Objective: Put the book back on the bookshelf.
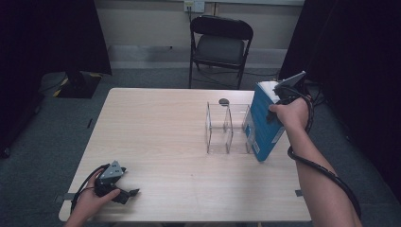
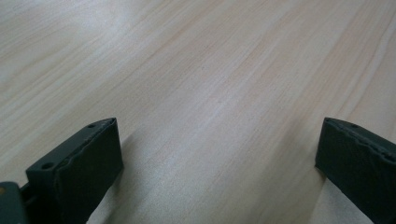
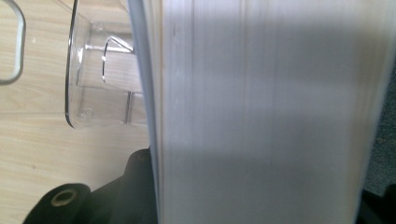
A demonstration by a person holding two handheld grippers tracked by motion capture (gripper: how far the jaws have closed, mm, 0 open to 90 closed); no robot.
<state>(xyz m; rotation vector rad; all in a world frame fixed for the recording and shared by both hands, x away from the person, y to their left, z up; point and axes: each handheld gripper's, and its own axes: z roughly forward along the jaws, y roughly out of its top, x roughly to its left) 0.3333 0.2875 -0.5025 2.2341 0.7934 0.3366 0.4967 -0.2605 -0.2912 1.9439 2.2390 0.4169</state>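
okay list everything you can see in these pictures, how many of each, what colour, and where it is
book: one, blue cover, white page edges, held tilted at the table's right, beside the rack
clear rack: one, transparent, two compartments, standing right of the table's centre
dark round spot: one, on the table behind the rack; cannot tell what it is
table: one, light wood
folding chair: one, black, beyond the table's far edge
left gripper: one, black, jaws apart, resting at the table's near left corner
right gripper: one, black, clamped on the book
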